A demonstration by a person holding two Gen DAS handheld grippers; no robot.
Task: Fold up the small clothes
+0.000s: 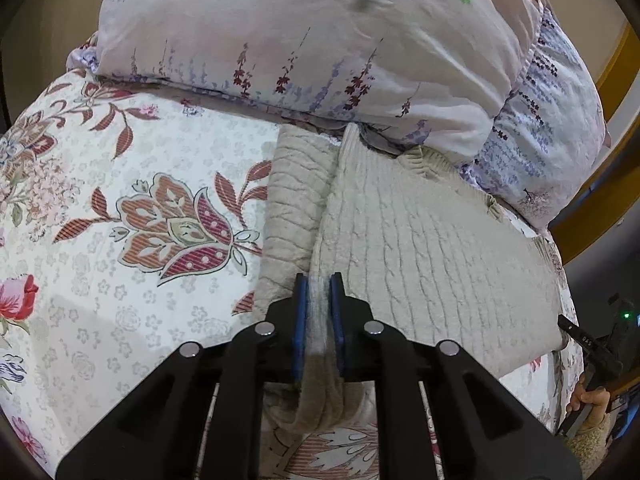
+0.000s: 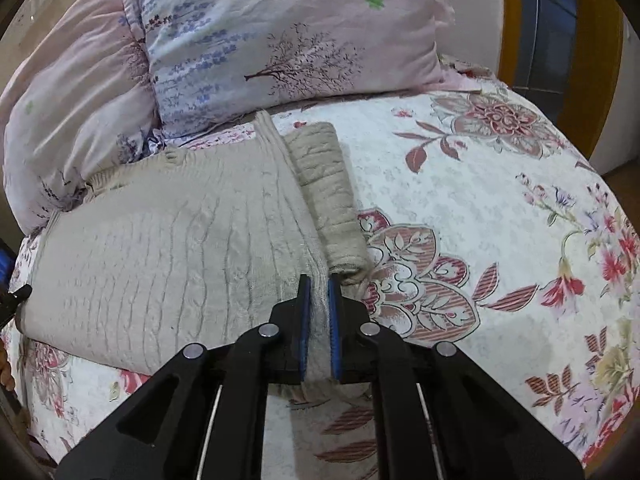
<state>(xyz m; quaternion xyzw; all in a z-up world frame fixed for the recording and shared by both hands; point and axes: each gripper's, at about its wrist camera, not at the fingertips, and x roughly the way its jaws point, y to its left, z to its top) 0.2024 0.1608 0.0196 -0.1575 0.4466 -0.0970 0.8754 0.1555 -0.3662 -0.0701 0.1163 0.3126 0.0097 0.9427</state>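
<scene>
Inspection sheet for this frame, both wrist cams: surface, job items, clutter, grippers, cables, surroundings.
Surface: bed with floral bedspread, flat.
Job's things: beige knit sweater lying spread on the bedspread, sleeves folded alongside the body.
Clutter: lavender-print pillow and pink quilt at the sweater's far edge.
Grippers: left gripper shut on the sweater's edge; right gripper shut on the opposite edge.
Cables: nothing seen.
Surroundings: wooden door frame, pale wall.
</scene>
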